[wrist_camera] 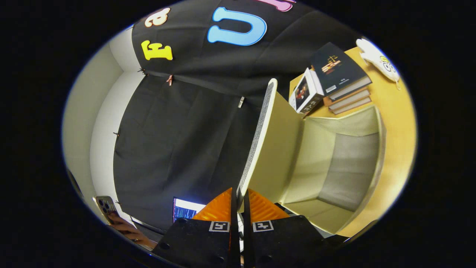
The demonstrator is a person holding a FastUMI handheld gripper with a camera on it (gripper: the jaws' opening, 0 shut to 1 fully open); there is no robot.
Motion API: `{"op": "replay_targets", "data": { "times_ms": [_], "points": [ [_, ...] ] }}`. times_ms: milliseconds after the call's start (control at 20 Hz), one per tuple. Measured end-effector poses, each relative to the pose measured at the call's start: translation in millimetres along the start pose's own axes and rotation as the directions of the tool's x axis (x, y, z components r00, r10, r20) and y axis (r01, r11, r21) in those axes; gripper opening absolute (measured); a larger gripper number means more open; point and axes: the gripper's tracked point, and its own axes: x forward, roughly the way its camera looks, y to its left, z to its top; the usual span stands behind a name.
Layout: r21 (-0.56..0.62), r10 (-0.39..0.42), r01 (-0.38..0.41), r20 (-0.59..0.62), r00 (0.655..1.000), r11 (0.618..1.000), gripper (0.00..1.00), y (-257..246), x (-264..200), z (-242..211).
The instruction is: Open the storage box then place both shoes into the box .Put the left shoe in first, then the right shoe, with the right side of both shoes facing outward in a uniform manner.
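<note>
Holding a phone (pixel 106 208), a hand (pixel 128 232) is showing far left of the fingers. Pinching the lid (pixel 273 149) edge of the storage box (pixel 342 167), the gripper (pixel 240 203) is nearly closed on it. Sitting open on the table (pixel 394 111), the box is lying beside stacked books (pixel 338 74).

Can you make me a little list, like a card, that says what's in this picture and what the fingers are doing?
gripper: fingers closed on the edge of the box lid
box lid: lifted, standing open
storage box: open, nothing visible inside
books: stacked on the table beyond the box
table: yellowish wood, under box and books
white toy: on the table past the books
phone: held in a person's hand beside the fingers
</note>
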Motion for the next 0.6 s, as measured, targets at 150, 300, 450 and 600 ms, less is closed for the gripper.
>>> {"op": "replay_targets", "data": {
  "times_ms": [150, 300, 450, 600],
  "points": [
    [-0.025, 0.006, -0.006, -0.029, 1.000, 1.000, 0.09, 13.9, 31.6, -5.4],
    [-0.041, 0.003, -0.006, -0.068, 0.998, 0.999, 0.13, 21.2, 59.3, -13.2],
    [-0.036, -0.008, 0.005, -0.094, 0.995, 0.999, 0.22, 22.0, 74.0, -18.4],
    [-0.051, -0.042, 0.037, -0.090, 0.995, 0.998, 0.54, 11.9, 77.2, -19.4]
  ]
}}
